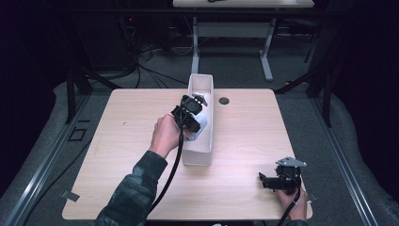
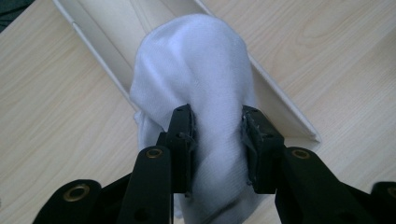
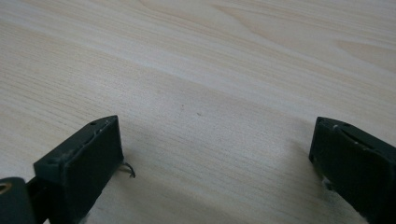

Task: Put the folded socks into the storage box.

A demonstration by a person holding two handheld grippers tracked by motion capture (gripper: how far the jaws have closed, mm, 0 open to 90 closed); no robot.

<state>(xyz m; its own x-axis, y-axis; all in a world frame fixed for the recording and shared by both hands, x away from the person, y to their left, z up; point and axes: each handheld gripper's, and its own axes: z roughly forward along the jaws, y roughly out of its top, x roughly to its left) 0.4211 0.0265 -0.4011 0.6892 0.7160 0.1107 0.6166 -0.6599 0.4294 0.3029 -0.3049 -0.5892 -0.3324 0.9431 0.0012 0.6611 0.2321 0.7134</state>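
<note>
The left hand-held gripper (image 2: 217, 135) is clamped on a white sock (image 2: 196, 84), bunched between its pads so the cloth hangs as one lump over the long white box (image 1: 200, 136) in the middle of the table (image 1: 117, 141), probably to be dropped inside. The left forearm reaches forward, its hand-held gripper angled down over the box's near half. The right hand-held gripper (image 3: 215, 154) rests low at the table's near right corner, jaws wide apart, holding nothing

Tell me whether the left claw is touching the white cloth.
Touching: in the left gripper view, the left claw pinches the white fabric cloth between both pads.
</note>
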